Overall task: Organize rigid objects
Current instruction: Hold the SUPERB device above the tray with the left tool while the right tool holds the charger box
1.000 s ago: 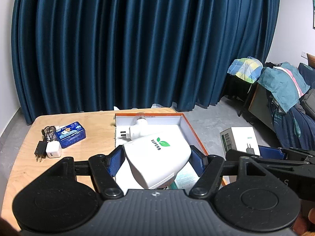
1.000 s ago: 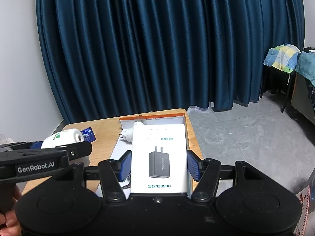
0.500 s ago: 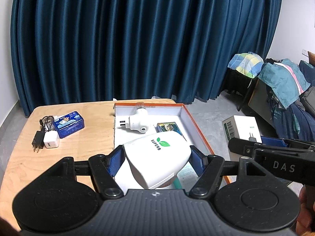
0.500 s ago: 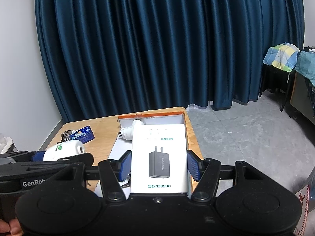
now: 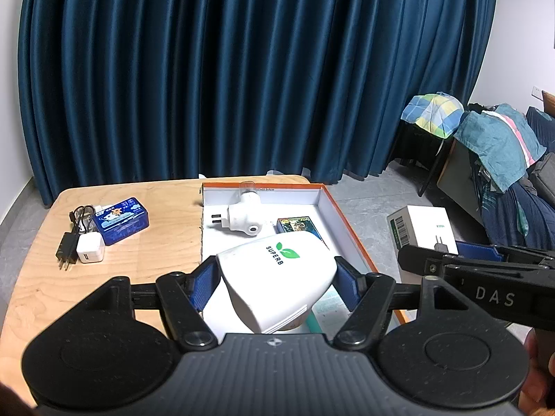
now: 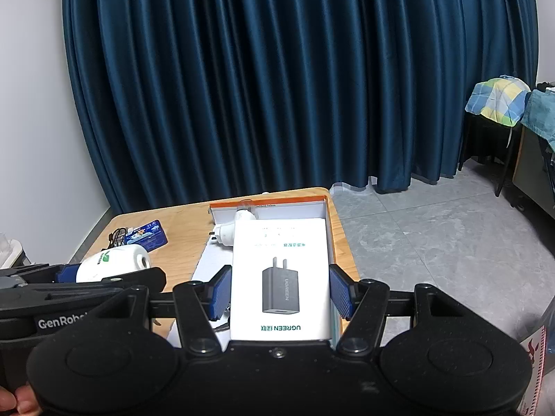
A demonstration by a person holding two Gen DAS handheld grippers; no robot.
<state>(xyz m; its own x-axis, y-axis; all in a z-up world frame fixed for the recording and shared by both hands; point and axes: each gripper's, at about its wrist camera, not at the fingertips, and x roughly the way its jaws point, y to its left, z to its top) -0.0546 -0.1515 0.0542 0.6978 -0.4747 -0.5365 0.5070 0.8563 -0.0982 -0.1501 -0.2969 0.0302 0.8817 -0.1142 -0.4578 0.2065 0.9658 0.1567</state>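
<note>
Grippers first: two of them, one per hand, each with one item. The left gripper (image 5: 277, 279) has its blue-padded fingers (image 5: 204, 282) closed on the sides of a white SUPERB bottle (image 5: 277, 277), low centre of the left wrist view, held above the near end of the orange-rimmed box (image 5: 350, 239). The right gripper (image 6: 279, 293) has its fingers (image 6: 341, 294) pressed against both long edges of a white UGREEN charger box (image 6: 279, 277), low centre of the right wrist view, above the same orange-rimmed box.

Count on the wooden counter (image 5: 166, 242): inside the orange-rimmed box, one white plug adapter (image 5: 239, 216) at the far end and one small green-and-blue card pack (image 5: 298, 225) just right of it. A teal-printed paper shows under the bottle too, can't tell what it is. At middle left of the frame sit one blue tin (image 5: 121, 220), one white charging cube (image 5: 90, 253) touching its near corner, and one black plug (image 5: 67, 251) with a coiled cable (image 5: 81, 213).

Versus a second ago: the left camera sits a bit higher and further back, so the card pack is now uncovered and more of the counter shows. Both grips look unchanged.

Around: dark blue curtain (image 5: 225, 76) behind the counter, and clothes piled on furniture (image 5: 499, 142) at right. The right gripper's black arm crosses the lower right of the left view.
</note>
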